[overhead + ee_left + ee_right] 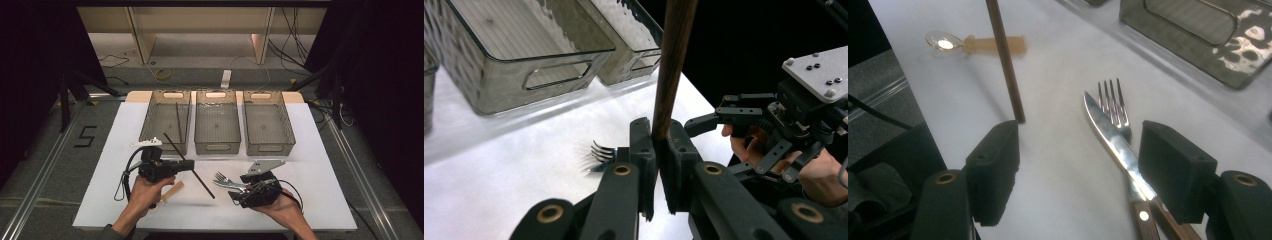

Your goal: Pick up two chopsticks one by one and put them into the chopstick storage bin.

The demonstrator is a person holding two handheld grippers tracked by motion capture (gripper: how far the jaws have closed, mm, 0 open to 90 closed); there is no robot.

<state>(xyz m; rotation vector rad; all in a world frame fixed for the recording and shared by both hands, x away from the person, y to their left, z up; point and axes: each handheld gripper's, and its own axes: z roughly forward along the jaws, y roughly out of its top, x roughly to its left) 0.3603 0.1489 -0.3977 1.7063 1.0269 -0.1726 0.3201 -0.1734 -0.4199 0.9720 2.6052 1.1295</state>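
My left gripper (191, 165) clamps one dark chopstick (189, 165) mid-shaft, lifted near the left bin (165, 121) where its mate lies. My right gripper (1079, 162), jaws apart, straddles the knife (1110, 135) and fork (1113, 103) for sorting.

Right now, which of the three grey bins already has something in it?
The leftmost bin: a dark chopstick lies inside it. The middle bin and right bin hold nothing.

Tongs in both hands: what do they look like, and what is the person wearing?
Both are black. The left tongs and right tongs each carry a grey three-cornered plate on top and trail a black cable. Brass-coloured rivets mark the jaw arms. A dark sleeve covers the left forearm.
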